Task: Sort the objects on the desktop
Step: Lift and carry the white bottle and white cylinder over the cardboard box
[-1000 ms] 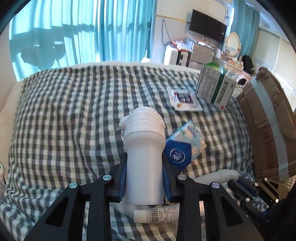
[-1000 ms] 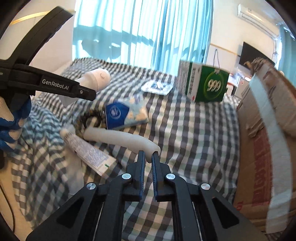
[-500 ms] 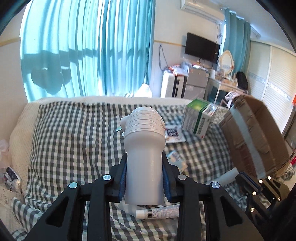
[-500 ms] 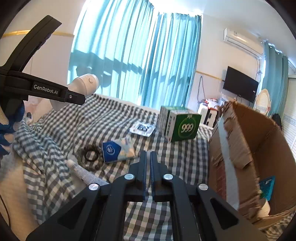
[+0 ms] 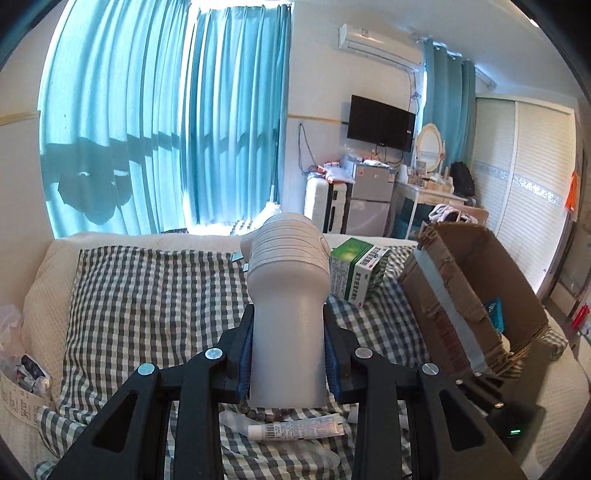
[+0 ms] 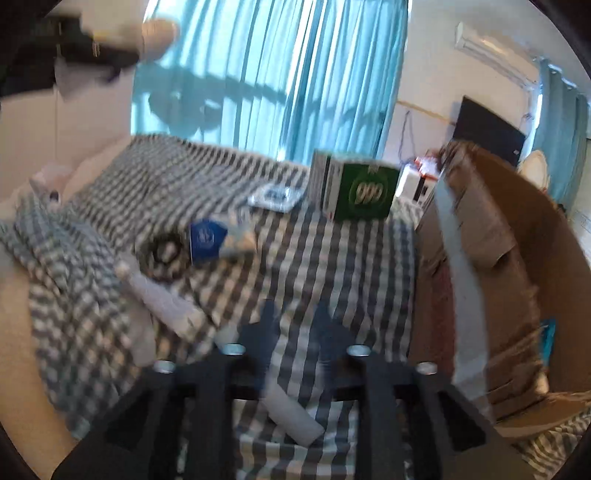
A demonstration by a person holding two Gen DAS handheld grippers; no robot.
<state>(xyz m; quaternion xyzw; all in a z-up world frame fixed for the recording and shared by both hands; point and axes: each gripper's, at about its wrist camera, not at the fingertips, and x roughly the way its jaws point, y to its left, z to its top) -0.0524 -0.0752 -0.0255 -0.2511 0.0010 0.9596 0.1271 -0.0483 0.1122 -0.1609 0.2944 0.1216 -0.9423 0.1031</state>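
My left gripper is shut on a white bottle-shaped device and holds it high above the checked cloth. It shows at the top left of the blurred right wrist view. My right gripper is open and empty, low over the cloth, with a white curved handle lying under it. A white tube and a bead bracelet lie below the left gripper. The tube, the bracelet and a blue tissue pack lie left of the right gripper.
An open cardboard box stands at the right, also in the right wrist view. A green-and-white medicine box and a flat packet sit at the back of the cloth. The medicine box shows beside the device.
My left gripper has lifted the white device higher. My right gripper has opened and dropped toward the cloth; the white handle now lies under it.
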